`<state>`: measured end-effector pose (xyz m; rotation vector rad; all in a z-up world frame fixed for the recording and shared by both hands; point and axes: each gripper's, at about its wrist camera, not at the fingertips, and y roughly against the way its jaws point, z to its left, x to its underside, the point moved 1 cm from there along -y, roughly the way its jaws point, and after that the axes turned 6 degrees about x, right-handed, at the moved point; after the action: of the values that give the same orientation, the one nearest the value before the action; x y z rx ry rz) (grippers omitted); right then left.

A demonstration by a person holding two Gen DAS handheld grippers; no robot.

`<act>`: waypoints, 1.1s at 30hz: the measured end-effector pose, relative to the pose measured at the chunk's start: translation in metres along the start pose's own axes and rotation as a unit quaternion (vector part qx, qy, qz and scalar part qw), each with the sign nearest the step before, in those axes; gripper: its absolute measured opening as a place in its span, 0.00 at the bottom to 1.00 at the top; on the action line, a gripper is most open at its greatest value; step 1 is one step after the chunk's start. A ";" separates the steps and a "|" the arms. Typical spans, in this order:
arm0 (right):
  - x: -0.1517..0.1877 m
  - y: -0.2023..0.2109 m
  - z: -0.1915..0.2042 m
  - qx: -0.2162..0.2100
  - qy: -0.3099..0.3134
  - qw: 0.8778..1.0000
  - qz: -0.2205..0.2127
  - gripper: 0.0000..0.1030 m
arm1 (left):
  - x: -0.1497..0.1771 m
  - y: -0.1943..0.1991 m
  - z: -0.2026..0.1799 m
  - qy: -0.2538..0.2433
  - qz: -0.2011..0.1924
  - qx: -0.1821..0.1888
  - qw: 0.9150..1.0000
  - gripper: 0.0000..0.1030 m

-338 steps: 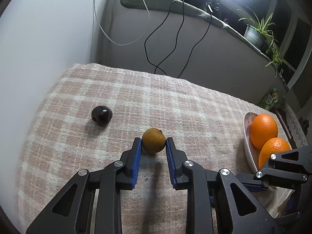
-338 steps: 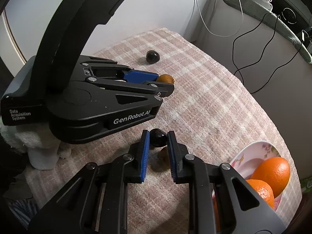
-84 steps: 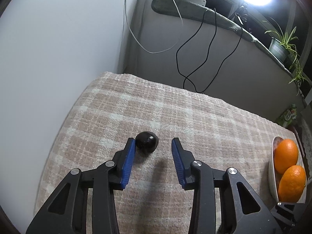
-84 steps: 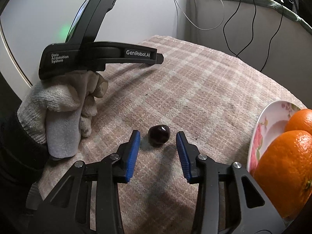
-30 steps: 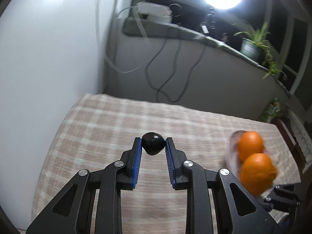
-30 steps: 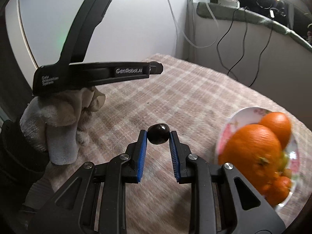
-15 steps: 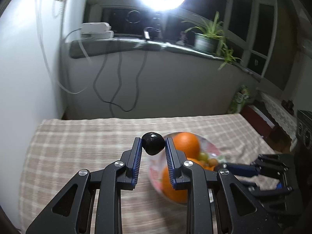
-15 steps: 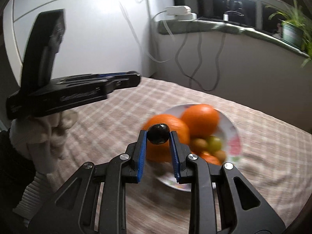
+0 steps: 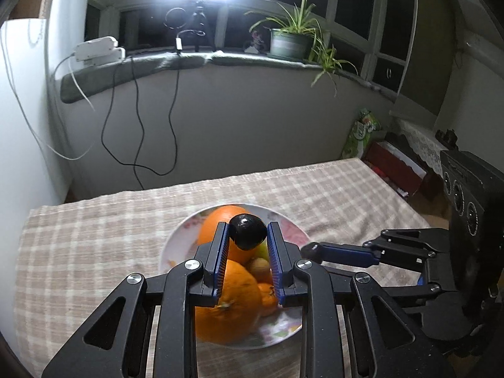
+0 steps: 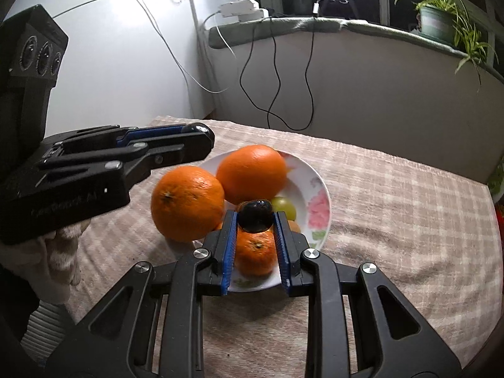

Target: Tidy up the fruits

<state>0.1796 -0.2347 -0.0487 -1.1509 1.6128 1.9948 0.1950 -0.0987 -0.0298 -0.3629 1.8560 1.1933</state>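
Two big oranges (image 10: 250, 173) and smaller fruit fill the plate (image 10: 319, 189).

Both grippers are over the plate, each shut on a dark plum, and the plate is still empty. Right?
Not quite. The plate is not empty: the right wrist view shows oranges and smaller fruit on it. The rest holds: the left gripper and right gripper are over the plate, each shut on a dark plum.

A home room; checked tablecloth (image 9: 94, 236), potted plant (image 9: 288, 42) on the windowsill (image 9: 252, 60)
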 end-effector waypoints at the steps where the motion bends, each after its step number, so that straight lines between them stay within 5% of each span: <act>1: 0.000 -0.001 -0.001 0.000 -0.002 1.000 0.001 0.24 | 0.000 -0.002 -0.001 -0.001 0.002 -0.001 1.000 0.23; 9: 0.002 -0.001 -0.003 -0.002 0.000 1.000 0.001 0.24 | -0.001 -0.005 -0.009 -0.007 0.009 -0.009 1.000 0.24; 12: 0.002 0.000 -0.001 -0.003 0.004 1.000 0.000 0.24 | -0.001 -0.005 -0.011 -0.008 0.009 -0.013 1.000 0.33; 17: 0.002 0.003 0.000 -0.003 0.009 1.000 -0.005 0.44 | -0.001 -0.002 -0.011 -0.005 0.008 -0.018 1.000 0.39; 33: 0.002 0.025 0.014 -0.002 0.020 0.999 -0.027 0.54 | 0.006 0.033 -0.011 0.011 -0.017 -0.027 0.999 0.39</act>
<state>0.1559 -0.2302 -0.0334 -1.2304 1.5799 1.9545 0.1648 -0.0907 -0.0136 -0.4376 1.8321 1.2220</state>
